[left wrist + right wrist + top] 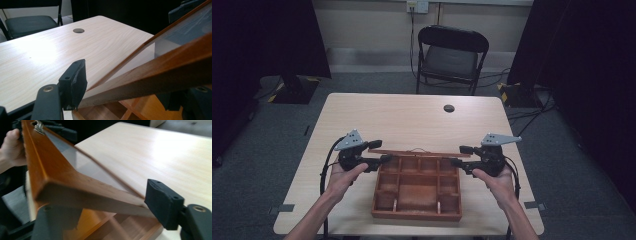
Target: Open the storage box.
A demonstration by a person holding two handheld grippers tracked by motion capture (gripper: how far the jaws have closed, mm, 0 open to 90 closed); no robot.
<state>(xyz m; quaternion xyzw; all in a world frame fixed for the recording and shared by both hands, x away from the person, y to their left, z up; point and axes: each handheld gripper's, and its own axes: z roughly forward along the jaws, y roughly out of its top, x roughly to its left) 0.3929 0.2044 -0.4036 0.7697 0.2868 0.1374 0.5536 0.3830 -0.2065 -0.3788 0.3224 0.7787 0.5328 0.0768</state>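
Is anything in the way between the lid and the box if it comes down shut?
Nothing visible. The lid is raised over the back of the box, with the left gripper and right gripper at its two ends. The compartments under it look empty, apart from two small pale pieces near the front wall.

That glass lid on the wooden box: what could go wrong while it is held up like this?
1. Each tool, left and right, grips just one side rail of the glass lid; if either slips, the lid could slam onto the compartment box.
2. Uneven lifting could twist the frame and strain its glass pane.
3. Pulling could drag the box across the table.
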